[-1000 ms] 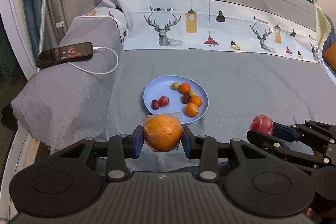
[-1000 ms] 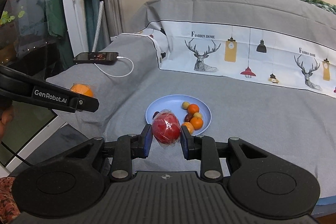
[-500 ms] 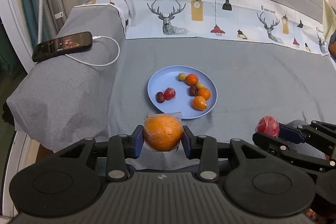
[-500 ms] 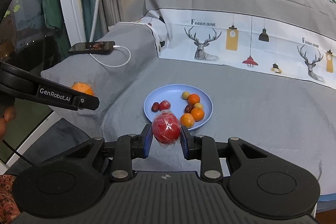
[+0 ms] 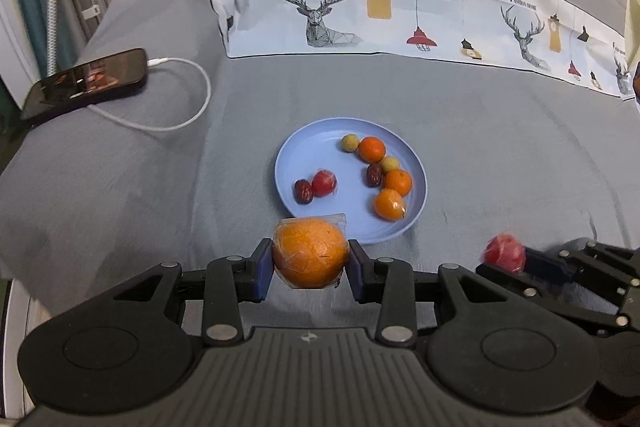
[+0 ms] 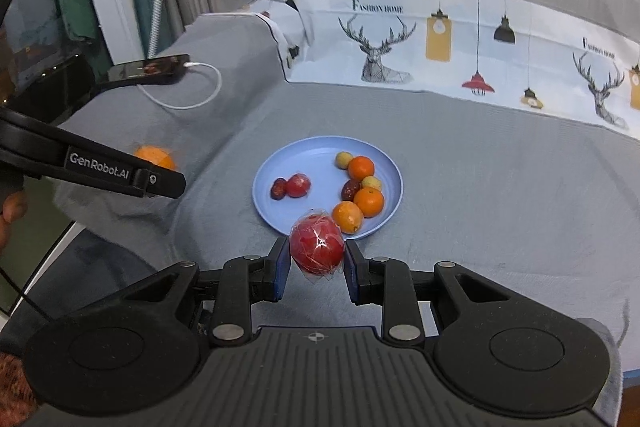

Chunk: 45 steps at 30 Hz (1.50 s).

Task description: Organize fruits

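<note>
A light blue plate (image 5: 316,143) lies on the grey bedspread and holds several small fruits: oranges, red ones, dark dates and yellow ones. My left gripper (image 5: 310,263) is shut on a large plastic-wrapped orange (image 5: 310,253) just short of the plate's near rim. My right gripper (image 6: 316,259) is shut on a plastic-wrapped red apple (image 6: 317,243) at the near rim of the plate (image 6: 316,151). The apple also shows at the right of the left wrist view (image 5: 505,251), and the orange at the left of the right wrist view (image 6: 156,155).
A black phone (image 5: 86,81) with a white charging cable (image 5: 188,107) lies on the raised bedding at the left. A deer-print pillowcase (image 5: 400,7) lies behind the plate. The bed edge drops off at the left.
Both grippers have moved forward and closer to the plate, each keeping its fruit. The plate now appears larger and nearer in both views.
</note>
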Each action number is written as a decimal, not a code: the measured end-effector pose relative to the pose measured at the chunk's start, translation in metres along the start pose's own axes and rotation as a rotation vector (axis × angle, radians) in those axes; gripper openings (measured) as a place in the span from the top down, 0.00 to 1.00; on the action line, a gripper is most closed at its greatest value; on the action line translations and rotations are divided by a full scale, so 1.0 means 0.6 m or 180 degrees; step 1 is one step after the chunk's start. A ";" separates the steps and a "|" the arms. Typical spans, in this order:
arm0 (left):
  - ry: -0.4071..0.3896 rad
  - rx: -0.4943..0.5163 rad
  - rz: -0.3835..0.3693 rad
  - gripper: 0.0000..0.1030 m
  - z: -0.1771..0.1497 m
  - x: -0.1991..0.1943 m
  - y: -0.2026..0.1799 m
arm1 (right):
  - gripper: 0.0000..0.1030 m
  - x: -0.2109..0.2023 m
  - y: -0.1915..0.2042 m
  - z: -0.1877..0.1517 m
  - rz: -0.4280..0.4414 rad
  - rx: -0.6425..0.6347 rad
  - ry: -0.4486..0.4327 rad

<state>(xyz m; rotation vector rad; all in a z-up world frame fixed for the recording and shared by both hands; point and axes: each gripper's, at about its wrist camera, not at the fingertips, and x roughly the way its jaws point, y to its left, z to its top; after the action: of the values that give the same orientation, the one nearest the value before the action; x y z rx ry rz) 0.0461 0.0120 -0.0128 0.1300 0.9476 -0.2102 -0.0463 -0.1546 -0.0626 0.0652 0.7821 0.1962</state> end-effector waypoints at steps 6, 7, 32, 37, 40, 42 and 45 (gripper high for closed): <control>0.0112 0.0084 -0.0063 0.59 0.055 0.067 -0.010 | 0.71 0.071 -0.018 0.028 -0.0005 0.0084 0.0132; 0.0131 0.0119 -0.0069 0.59 0.064 0.083 -0.013 | 0.71 0.083 -0.023 0.033 -0.0012 0.0092 0.0152; 0.0076 0.0320 0.0121 0.00 0.146 0.228 -0.028 | 0.11 0.258 -0.055 0.082 -0.0287 0.0053 0.0261; 0.0070 0.0233 0.0250 0.00 0.092 0.154 -0.017 | 0.01 0.174 -0.041 0.051 -0.0320 0.0008 0.0262; 0.0067 0.0200 0.0315 0.00 0.054 0.107 -0.010 | 0.01 0.123 -0.031 0.030 -0.0343 0.0065 0.0207; 0.0003 0.0139 0.0356 0.00 0.032 0.077 -0.007 | 0.01 0.095 -0.022 0.022 -0.0398 0.0054 0.0136; -0.0056 0.0105 0.0346 0.00 0.005 0.046 -0.009 | 0.01 0.056 -0.007 0.018 -0.0486 -0.0016 -0.0032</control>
<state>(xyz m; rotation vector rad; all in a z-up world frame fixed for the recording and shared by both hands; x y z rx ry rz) 0.0629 0.0030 -0.0339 0.2093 0.9170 -0.1267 -0.0149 -0.1520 -0.0788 0.0017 0.7730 0.0528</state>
